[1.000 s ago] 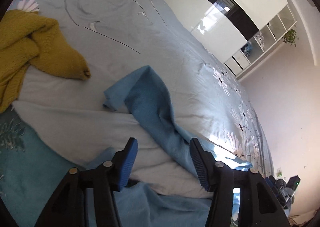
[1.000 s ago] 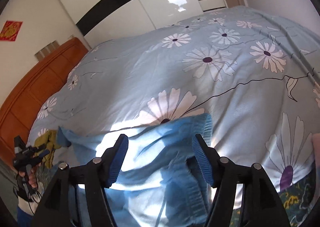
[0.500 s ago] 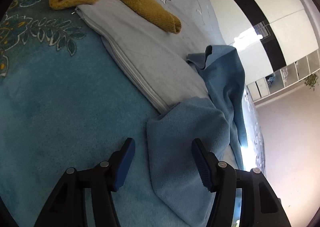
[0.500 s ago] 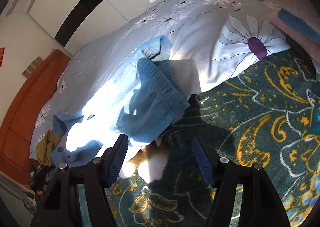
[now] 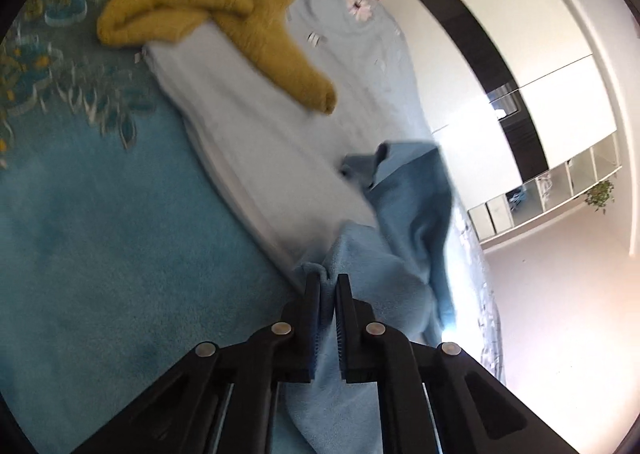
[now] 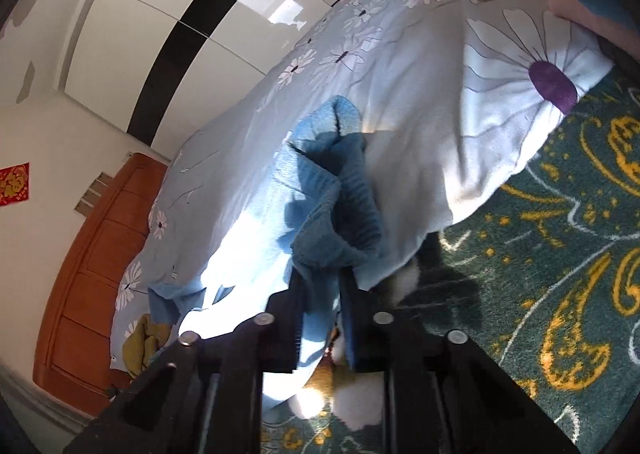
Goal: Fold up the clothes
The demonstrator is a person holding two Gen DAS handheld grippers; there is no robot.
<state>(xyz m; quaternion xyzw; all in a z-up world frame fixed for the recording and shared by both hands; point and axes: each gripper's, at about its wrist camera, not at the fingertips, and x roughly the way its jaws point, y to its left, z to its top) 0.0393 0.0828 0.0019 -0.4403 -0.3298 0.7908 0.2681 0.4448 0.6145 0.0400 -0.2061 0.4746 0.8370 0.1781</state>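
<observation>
A blue knit garment [image 5: 408, 213] hangs over the edge of the bed. In the left wrist view my left gripper [image 5: 328, 286] is shut on one end of it, with cloth pinched between the pads above the teal rug. In the right wrist view the same blue garment [image 6: 332, 189] bunches at the bed's edge, its ribbed hem folded over. My right gripper [image 6: 322, 278] is shut on that bunched end. A mustard-yellow knit sweater [image 5: 208, 1] lies crumpled further along the bed, and the yellow sweater [image 6: 142, 346] shows small at the lower left.
The bed carries a pale blue duvet with white daisies [image 6: 440, 65] that droops over its side. A teal patterned rug [image 5: 80, 213] covers the floor; the rug [image 6: 560, 294] has yellow swirls. An orange wooden headboard [image 6: 92, 274] and white wardrobe doors [image 6: 168, 13] stand behind.
Both grippers dropped from over the bed to its edge and went from open to shut on the blue garment. The left view has swung toward the rug and the yellow sweater.
</observation>
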